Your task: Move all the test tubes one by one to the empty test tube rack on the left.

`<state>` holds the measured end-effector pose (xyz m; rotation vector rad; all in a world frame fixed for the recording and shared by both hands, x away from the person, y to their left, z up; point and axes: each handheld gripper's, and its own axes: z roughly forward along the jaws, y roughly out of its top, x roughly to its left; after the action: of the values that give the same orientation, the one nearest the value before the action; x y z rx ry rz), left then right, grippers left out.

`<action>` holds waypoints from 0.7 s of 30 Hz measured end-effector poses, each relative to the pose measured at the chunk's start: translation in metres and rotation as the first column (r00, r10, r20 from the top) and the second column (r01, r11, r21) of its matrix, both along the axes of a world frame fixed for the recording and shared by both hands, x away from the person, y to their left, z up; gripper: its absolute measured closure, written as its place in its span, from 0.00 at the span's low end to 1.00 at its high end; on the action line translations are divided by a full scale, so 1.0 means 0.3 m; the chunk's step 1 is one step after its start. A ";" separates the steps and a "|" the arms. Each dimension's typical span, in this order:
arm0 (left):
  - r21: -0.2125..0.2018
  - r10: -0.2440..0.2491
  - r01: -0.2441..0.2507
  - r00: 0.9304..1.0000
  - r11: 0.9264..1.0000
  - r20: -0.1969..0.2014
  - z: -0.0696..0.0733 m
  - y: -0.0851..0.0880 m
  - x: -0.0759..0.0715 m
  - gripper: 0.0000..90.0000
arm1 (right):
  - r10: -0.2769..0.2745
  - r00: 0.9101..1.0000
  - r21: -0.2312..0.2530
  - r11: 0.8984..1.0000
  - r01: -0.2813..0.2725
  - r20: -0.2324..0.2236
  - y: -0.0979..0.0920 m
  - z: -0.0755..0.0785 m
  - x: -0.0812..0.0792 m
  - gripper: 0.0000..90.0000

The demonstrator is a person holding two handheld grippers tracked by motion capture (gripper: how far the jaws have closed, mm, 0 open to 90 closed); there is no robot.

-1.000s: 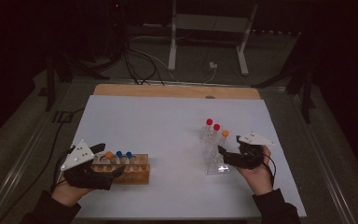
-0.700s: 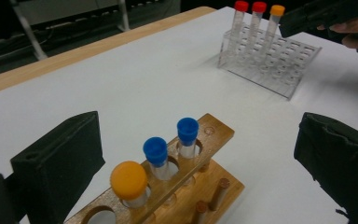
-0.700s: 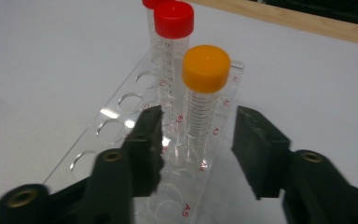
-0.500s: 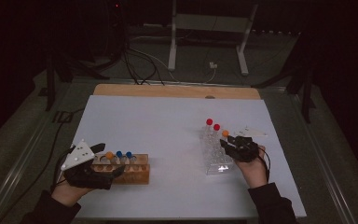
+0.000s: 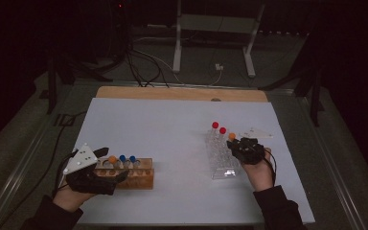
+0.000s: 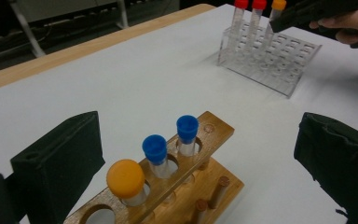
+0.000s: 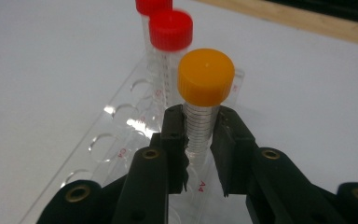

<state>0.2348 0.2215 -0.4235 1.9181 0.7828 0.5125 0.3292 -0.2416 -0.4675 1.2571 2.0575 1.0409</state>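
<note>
A clear plastic rack [image 5: 219, 162] [image 7: 116, 126] stands at the right of the white table and holds two red-capped tubes [image 5: 215, 125] [image 7: 170, 30] and an orange-capped tube [image 5: 232, 136] [image 7: 206, 77]. My right gripper [image 5: 231, 143] [image 7: 200, 140] has just been closing, and its pads now press on the orange-capped tube just under the cap. At the left, a wooden rack [image 5: 136, 179] [image 6: 214, 186] holds an orange-capped tube [image 6: 126, 179] and two blue-capped tubes [image 6: 154, 149]. My left gripper [image 5: 111, 164] [image 6: 200, 163] stands open astride that rack's left end.
The white table cover [image 5: 172, 139] spreads between the two racks. A wooden strip [image 5: 182, 93] runs along the far edge. Beyond it, cables and a metal stand's legs [image 5: 177, 52] lie on the dark floor.
The right hand has shifted left to the clear rack and its jaws have closed on the orange-capped tube. The left hand has stayed put.
</note>
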 end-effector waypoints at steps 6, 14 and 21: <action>0.001 -0.001 0.001 1.000 1.000 0.000 0.003 -0.001 -0.001 0.02 | 0.005 0.999 0.003 1.000 -0.005 0.047 -0.006 0.046 -0.025 0.84; -0.005 -0.009 0.009 1.000 1.000 0.000 0.009 -0.004 -0.004 0.02 | 0.009 0.994 0.017 1.000 -0.011 0.111 -0.016 0.116 -0.073 0.84; -0.006 -0.021 0.021 1.000 1.000 0.000 0.015 -0.012 -0.007 0.02 | 0.039 0.987 0.028 0.999 -0.044 0.157 -0.008 0.174 -0.126 0.84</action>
<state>0.2327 0.2179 -0.4191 1.9189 0.7630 0.4972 0.2914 -0.2440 -0.4151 1.1140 1.9625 1.1567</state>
